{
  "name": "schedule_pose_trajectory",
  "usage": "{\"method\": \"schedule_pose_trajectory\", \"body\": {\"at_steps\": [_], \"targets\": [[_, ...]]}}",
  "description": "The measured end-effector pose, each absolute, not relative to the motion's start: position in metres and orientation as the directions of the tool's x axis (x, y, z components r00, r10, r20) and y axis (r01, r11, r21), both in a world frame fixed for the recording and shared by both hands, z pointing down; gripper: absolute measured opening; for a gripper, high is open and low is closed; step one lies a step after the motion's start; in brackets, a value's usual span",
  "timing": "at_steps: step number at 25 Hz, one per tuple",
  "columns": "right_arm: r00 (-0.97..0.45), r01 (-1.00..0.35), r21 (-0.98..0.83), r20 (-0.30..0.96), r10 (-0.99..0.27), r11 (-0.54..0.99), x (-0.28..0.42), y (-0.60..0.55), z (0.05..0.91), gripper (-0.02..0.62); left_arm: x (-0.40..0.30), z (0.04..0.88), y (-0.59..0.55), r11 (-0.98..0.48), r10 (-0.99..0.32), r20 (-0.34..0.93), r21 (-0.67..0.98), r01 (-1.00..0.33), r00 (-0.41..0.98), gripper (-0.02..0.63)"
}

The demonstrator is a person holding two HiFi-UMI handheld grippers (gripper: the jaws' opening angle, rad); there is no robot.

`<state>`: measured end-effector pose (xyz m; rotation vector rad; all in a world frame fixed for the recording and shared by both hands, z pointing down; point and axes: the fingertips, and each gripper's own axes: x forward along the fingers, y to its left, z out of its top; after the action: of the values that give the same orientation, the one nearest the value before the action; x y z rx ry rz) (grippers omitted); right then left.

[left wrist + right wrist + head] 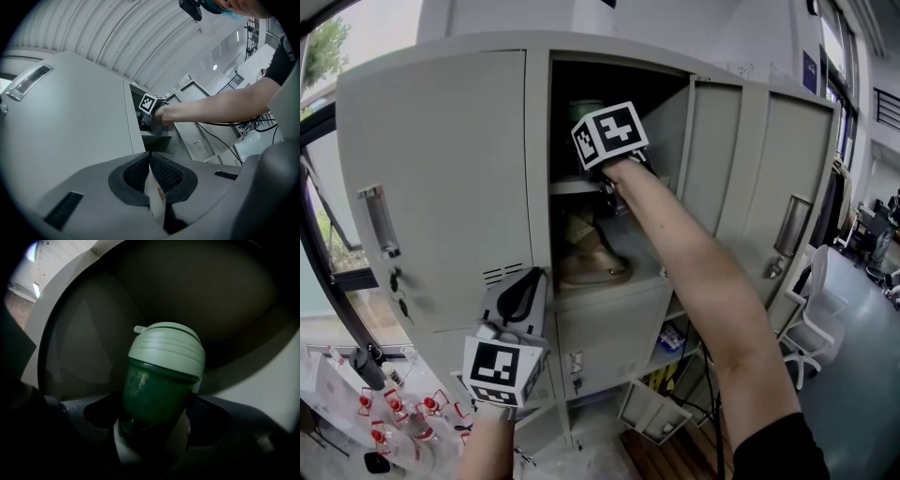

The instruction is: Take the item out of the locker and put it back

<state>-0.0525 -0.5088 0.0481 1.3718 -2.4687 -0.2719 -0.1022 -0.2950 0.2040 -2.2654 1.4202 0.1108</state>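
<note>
Item: bottle (157, 394). It has a dark green translucent body and a pale green ribbed screw lid with a small tab, and it stands upright in the upper compartment of the locker (441, 187).

Only the right gripper view shows it whole. The head view gives just a sliver of lid above the marker cube (609, 134).

Right gripper (157, 427): jaws set wide, dark pads against both flanks of the bottle.

Left gripper (150, 157): held low before the closed grey door, ribbed black pads (136, 173) drawn together, nothing between them.

Only the head view shows the shelf (572, 187) and, beneath it, a tan crumpled object (592, 262) we cannot identify.

Print we can make out: black-and-white square markers on the cubes.

Locker: grey painted sheet metal, with louvred vents and recessed handles.
</note>
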Motion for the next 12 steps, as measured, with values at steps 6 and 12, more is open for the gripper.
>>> {"method": "schedule_pose_trajectory", "body": {"at_steps": [6,12], "targets": [[-0.535,-0.778,0.301,0.145,-0.832,0.552,-0.050,-0.500,0.045,0.423,-0.100,0.200,-0.289,-0.358,-0.827,-0.312,-0.348,-0.866,0.467,0.014],[-0.556,-0.776,0.262,0.145,-0.819,0.573,-0.039,-0.485,0.046,0.420,-0.093,0.197,-0.283,-0.365,-0.825,-0.312,-0.343,-0.866,0.472,0.014]]}}
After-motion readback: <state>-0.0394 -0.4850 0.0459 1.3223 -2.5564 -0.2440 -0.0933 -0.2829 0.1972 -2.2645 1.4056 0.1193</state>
